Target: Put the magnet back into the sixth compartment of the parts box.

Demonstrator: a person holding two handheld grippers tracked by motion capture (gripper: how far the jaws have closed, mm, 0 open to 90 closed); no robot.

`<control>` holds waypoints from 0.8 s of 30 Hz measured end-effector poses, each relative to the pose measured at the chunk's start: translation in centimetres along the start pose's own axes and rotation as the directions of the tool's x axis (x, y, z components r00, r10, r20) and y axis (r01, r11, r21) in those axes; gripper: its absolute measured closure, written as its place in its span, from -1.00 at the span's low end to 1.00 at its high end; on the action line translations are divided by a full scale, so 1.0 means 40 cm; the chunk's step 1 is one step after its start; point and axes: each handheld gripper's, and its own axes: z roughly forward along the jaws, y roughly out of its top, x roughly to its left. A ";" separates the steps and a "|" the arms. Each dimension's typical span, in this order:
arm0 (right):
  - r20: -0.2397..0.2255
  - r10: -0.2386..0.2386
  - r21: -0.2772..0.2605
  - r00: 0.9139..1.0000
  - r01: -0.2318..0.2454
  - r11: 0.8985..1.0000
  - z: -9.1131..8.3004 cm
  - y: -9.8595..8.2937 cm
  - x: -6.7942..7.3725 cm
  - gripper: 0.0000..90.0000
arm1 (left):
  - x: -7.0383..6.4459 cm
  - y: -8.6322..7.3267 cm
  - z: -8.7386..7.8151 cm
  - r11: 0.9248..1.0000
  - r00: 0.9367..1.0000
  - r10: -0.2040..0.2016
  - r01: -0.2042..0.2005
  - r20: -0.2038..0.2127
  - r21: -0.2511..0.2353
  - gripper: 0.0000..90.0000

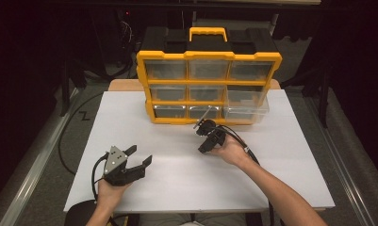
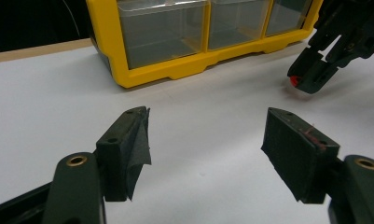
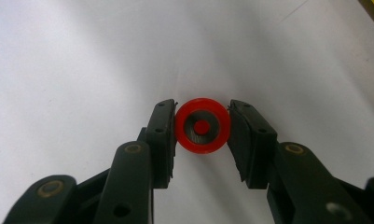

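Left gripper (image 1: 139,159): jaws spread wide, released, nothing between them; held low over the table at about 7 o'clock in the high view. In the left gripper view (image 2: 205,140) its two black pads face each other across bare white surface; the tape on the left pad is frayed and peeling at the edge.

Right gripper (image 1: 202,149): jaws drawn in and clenched on a red ring; it sits near the table's centre, tips angled down toward the surface. In the right gripper view (image 3: 202,126) each pad presses one side of the ring.

Red ring (image 3: 202,126): small, round, glossy red rim around a grey inner face with a red dot at the middle; gripped across its width, just above the table. In the left gripper view it shows as a red spot (image 2: 294,81) at the other gripper's tips, at 2 o'clock.

Organizer case (image 1: 208,80): yellow frame, black top, yellow carry handle; stands upright at 12 o'clock on the table, with three rows of three clear plastic drawers.

Pulled drawer (image 1: 246,106): the lower right drawer stands out from the frame; contents cannot be made out.

Other drawers: closed; contents too dim to tell.

Table (image 1: 144,122): flat, matte white top.
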 end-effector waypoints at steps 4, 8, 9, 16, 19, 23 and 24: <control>0.007 -0.024 0.006 1.000 0.024 1.000 -0.009 -0.004 0.006 0.44 | -0.001 0.000 0.000 1.000 1.000 0.001 -0.001 0.002 -0.001 -0.30; -0.002 -0.021 -0.001 1.000 0.021 1.000 -0.020 -0.012 0.008 0.44 | -0.001 0.000 -0.001 1.000 1.000 0.002 -0.002 0.003 -0.001 -0.30; -0.003 -0.033 -0.006 0.999 0.033 0.999 -0.023 -0.014 0.008 0.44 | -0.001 0.000 -0.001 1.000 1.000 0.002 -0.002 0.003 -0.001 -0.30; -0.004 -0.050 -0.028 0.999 0.050 0.998 -0.046 -0.038 0.007 0.44 | -0.002 0.000 -0.001 1.000 1.000 0.007 -0.007 0.000 -0.003 -0.30; -0.006 -0.052 -0.029 0.999 0.052 0.998 -0.052 -0.049 0.005 0.44 | -0.001 0.000 -0.001 1.000 1.000 0.007 -0.007 -0.001 -0.002 -0.30; -0.012 -0.069 -0.048 0.998 0.068 0.997 -0.062 -0.060 -0.002 0.44 | 0.000 0.000 -0.002 1.000 1.000 0.005 -0.005 -0.003 -0.005 -0.30; -0.016 -0.075 -0.052 0.997 0.074 0.996 -0.064 -0.062 -0.004 0.44 | 0.000 0.000 -0.002 1.000 1.000 0.006 -0.006 -0.003 -0.006 -0.30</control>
